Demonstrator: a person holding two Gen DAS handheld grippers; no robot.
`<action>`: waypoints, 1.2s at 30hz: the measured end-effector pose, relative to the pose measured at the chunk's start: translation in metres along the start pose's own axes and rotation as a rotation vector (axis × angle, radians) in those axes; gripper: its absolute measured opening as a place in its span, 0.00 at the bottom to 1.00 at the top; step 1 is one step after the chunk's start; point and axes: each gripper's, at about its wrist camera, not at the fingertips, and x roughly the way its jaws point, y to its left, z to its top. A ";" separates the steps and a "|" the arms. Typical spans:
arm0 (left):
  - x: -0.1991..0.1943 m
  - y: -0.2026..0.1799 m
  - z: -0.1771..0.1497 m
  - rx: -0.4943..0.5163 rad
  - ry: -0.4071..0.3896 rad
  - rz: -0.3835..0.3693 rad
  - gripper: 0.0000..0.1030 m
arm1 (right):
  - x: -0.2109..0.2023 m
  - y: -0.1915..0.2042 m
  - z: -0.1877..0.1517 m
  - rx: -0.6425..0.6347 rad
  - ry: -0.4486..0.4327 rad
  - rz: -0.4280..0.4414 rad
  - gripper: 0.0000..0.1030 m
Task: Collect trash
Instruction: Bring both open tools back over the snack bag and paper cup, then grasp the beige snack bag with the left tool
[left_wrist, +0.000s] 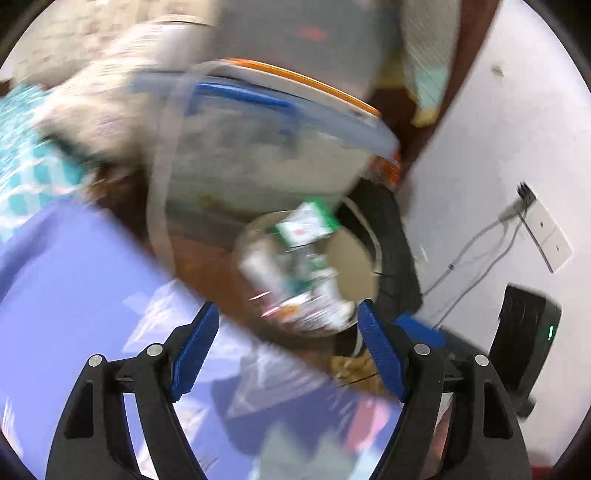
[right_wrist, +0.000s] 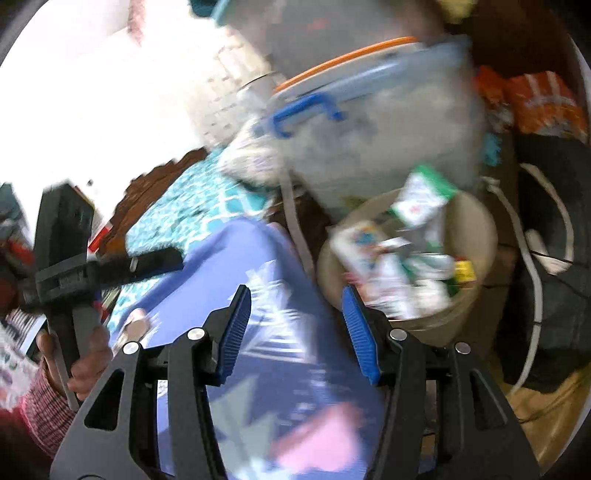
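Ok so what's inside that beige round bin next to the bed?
The beige bin holds a heap of trash: a green-and-white carton sticking up on top, and white and colourful wrappers below it. Blur hides details, and the heap covers the bin's bottom.

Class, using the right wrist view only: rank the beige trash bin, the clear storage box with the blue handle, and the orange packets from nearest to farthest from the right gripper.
1. Beige trash bin, just past the right gripper, ahead and to the right.
2. Clear storage box, behind the bin, upper centre.
3. Orange packets, far upper right; blur makes their depth against the box hard to call.
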 end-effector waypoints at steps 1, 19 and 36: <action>-0.019 0.023 -0.016 -0.033 -0.017 0.030 0.72 | 0.008 0.013 -0.001 -0.015 0.018 0.021 0.53; -0.189 0.303 -0.197 -0.368 -0.006 0.717 0.80 | 0.270 0.309 -0.093 -0.315 0.498 0.284 0.53; -0.214 0.316 -0.248 -0.485 -0.040 0.555 0.14 | 0.342 0.387 -0.127 -0.571 0.526 0.199 0.06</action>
